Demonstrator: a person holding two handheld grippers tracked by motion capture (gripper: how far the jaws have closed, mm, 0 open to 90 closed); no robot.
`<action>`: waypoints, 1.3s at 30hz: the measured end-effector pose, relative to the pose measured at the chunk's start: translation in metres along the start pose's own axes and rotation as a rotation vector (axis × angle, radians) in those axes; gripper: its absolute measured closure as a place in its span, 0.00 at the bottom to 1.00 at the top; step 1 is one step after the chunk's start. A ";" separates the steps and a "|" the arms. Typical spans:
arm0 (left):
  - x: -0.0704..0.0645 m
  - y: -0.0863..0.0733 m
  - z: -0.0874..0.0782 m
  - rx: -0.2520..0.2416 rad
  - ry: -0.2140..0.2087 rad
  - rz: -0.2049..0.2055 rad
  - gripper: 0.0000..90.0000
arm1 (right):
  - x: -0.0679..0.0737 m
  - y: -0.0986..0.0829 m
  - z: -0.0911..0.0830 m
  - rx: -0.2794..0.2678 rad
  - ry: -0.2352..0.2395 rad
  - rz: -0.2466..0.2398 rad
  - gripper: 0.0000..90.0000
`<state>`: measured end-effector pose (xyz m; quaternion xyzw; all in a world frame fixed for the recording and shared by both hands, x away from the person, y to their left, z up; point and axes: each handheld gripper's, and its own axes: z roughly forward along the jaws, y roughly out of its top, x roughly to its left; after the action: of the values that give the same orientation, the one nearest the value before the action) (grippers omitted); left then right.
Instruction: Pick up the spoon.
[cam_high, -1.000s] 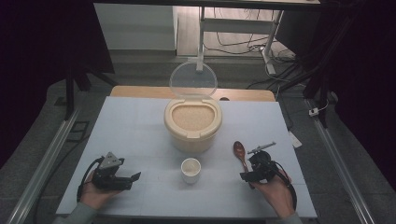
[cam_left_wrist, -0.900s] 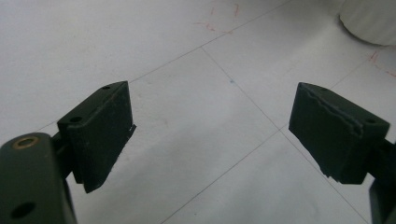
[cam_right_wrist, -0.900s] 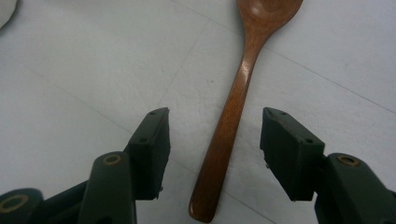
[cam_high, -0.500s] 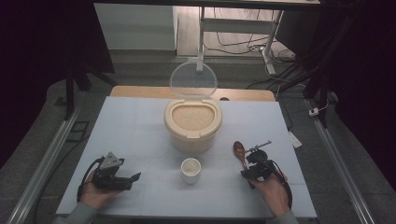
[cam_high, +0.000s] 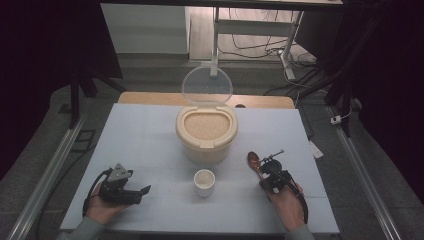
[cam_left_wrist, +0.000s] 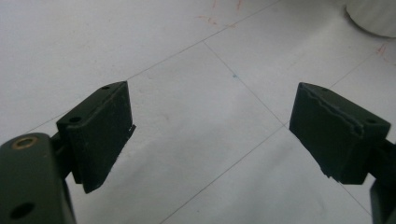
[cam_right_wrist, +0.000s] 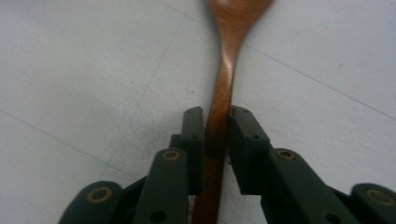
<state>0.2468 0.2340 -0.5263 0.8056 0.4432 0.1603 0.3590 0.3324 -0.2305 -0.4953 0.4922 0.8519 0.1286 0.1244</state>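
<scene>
A wooden spoon lies on the white table, right of centre, its bowl pointing away from me. My right gripper is shut on the spoon's handle, both jaws pressing its sides. A cream container full of pale grain stands at the table's middle with its clear lid tipped up behind it. A small white cup sits in front of the container. My left gripper rests low at the table's front left, open, with only bare table between its fingers.
The white table top has faint grid lines. A wooden board edge shows behind it. Metal rails run along both sides, and cables and a frame stand on the floor beyond.
The right gripper has slid down onto the spoon's handle and closed on it. The left gripper has stayed where it was.
</scene>
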 end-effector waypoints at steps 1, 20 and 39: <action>0.000 0.000 0.000 0.000 0.000 0.000 0.15 | 0.000 0.000 0.000 0.004 0.003 0.000 0.86; 0.001 -0.002 0.001 0.010 0.006 0.002 0.15 | -0.014 -0.005 -0.007 -0.052 0.095 -0.013 0.88; 0.001 -0.002 0.002 0.014 0.009 0.004 0.15 | -0.034 -0.013 -0.043 -0.210 0.249 -0.078 0.88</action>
<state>0.2474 0.2346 -0.5292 0.8083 0.4441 0.1619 0.3511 0.3237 -0.2708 -0.4567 0.4232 0.8611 0.2719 0.0735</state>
